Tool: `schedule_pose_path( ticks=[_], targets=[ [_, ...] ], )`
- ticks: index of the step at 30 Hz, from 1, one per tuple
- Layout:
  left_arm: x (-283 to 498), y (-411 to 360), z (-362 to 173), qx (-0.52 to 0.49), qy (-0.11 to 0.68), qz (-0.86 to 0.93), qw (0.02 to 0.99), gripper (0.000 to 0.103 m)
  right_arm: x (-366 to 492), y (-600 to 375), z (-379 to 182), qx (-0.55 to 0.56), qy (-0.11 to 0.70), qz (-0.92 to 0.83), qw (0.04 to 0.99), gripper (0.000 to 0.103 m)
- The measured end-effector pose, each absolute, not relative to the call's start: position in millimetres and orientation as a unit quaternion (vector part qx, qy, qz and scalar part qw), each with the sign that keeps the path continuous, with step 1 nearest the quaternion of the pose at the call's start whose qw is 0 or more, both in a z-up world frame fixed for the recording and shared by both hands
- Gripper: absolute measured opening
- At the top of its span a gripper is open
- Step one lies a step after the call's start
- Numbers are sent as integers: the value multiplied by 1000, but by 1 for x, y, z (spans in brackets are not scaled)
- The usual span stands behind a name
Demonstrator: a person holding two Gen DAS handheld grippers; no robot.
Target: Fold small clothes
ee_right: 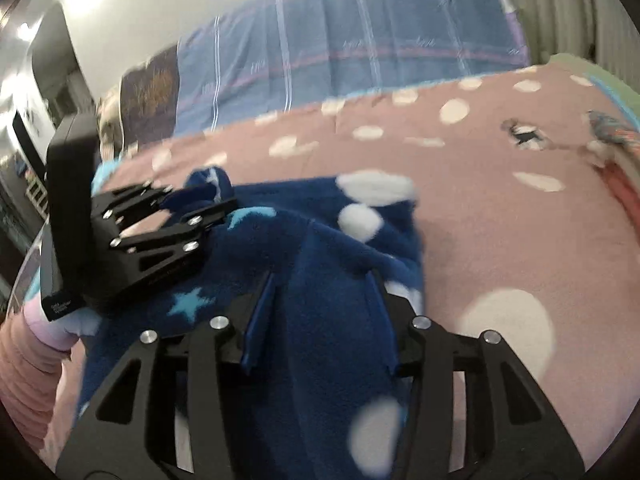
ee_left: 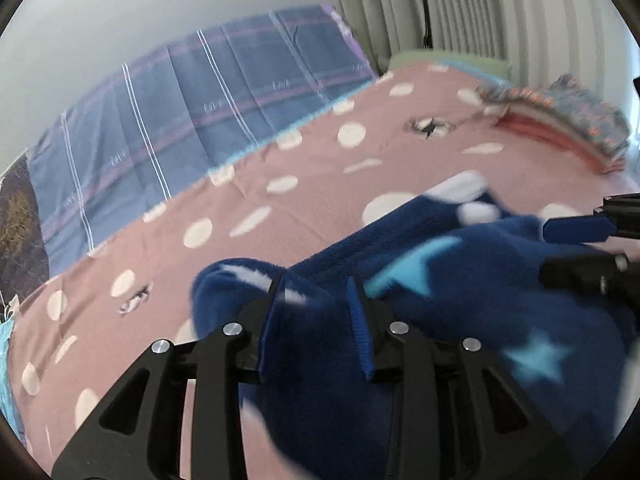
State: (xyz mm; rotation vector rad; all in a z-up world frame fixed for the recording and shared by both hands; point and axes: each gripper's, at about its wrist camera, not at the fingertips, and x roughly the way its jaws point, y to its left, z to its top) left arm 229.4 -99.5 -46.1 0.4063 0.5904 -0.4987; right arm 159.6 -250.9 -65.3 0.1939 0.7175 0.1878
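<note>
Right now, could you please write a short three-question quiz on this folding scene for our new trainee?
1. True or false: the dark blue fleece garment lies on a pink spotted bedspread.
2. What shapes decorate the fleece: A stars and white spots, B stripes, C flowers?
3. In the right wrist view, on which side does the left gripper appear?

Key: 1 true. 2 A. 3 the left side, at the garment's edge.

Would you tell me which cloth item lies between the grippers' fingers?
The navy fleece with stars, unlike the folded patterned pile farther away on the bedspread.
</note>
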Motion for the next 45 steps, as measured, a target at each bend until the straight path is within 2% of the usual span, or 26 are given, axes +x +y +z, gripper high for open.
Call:
schedule_pose_path(
  ticks=[2,3,6,11,13,14,16,18,30,31,33,34,38,45],
  targets=[
    [202,-96,-33,204,272,-268,901,49,129,-258,-54,104,333,99,932,46],
    [187,-95,-28,215,263,-278,898,52,115,-260,-52,105,329,102,933,46],
    [135,-95,-19,241,254,-307,885,53,76,-264,-52,112,326,108,932,46],
    [81,-89,-16,231,265,-330,876,61,25,-257,-53,140,323,141,926,47],
    [63,-88,-25,241,272,-331,871,61,18,-248,-57,128,327,157,923,51],
    [61,-88,-30,244,276,-325,871,61,18,-239,-64,110,343,160,919,55],
    [66,-84,-40,221,303,-323,869,61,31,-229,-94,97,399,142,901,56],
    [73,-81,-44,191,322,-330,866,62,33,-231,-105,114,394,144,901,57],
    [69,-83,-47,202,306,-320,874,62,18,-240,-97,133,376,131,908,57],
    [68,-83,-48,202,305,-319,874,62,12,-244,-94,145,368,124,910,58],
    [68,-83,-48,199,304,-316,876,62,-2,-253,-88,175,354,106,913,65],
    [68,-83,-48,198,303,-316,877,62,-10,-259,-86,196,347,98,912,72],
    [67,-84,-50,192,300,-312,881,62,-34,-281,-95,284,350,95,888,82],
    [64,-86,-52,185,296,-300,888,62,-31,-286,-135,425,388,116,810,88]
  ],
)
